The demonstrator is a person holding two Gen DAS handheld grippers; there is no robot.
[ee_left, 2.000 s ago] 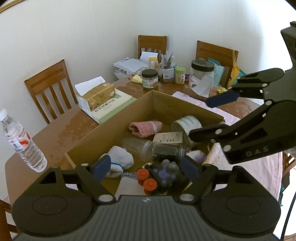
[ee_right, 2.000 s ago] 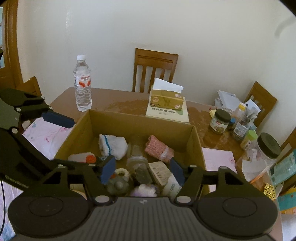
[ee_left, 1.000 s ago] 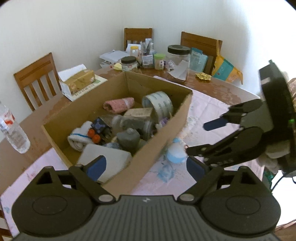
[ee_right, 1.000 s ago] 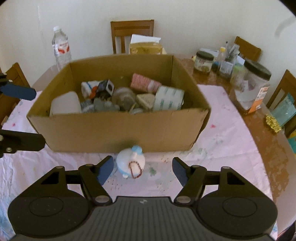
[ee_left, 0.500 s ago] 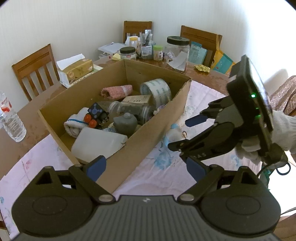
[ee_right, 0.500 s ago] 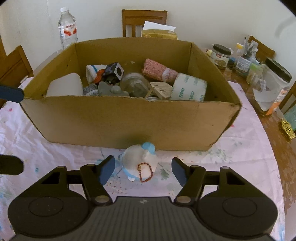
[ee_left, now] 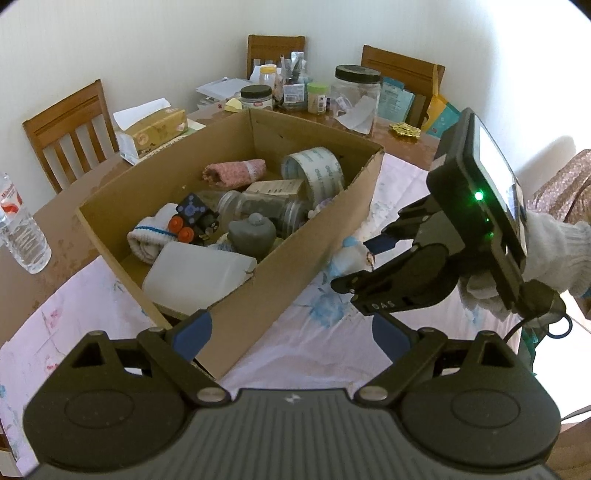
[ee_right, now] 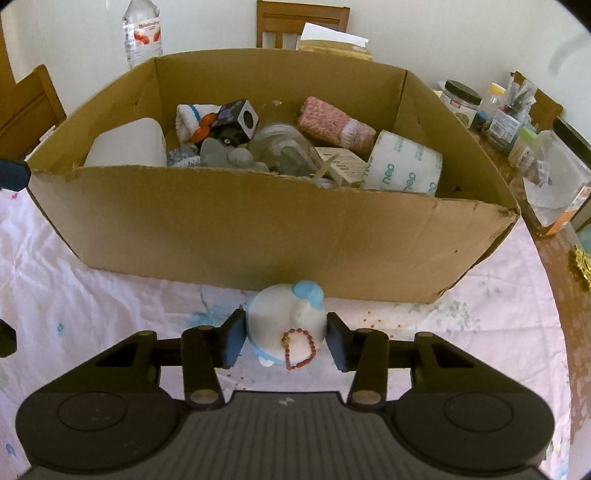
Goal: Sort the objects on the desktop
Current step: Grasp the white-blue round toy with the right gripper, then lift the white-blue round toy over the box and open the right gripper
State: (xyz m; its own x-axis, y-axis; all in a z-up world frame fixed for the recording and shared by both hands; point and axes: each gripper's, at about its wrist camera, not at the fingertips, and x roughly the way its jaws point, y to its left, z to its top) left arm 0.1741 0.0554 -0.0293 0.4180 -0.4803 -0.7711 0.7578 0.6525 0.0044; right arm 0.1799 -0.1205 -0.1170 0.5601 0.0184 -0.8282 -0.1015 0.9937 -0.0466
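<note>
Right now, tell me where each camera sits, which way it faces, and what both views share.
Left wrist: sits on the left hand-held gripper, looking down along its open fingers over a corner of the cardboard box; the right hand-held gripper and a white-gloved hand show at right.
Right wrist: sits on the right hand-held gripper, facing the box's near wall; its pads are closed on the white figurine on the pink tablecloth.
Shared: box, figurine, tape roll, water bottle.
</note>
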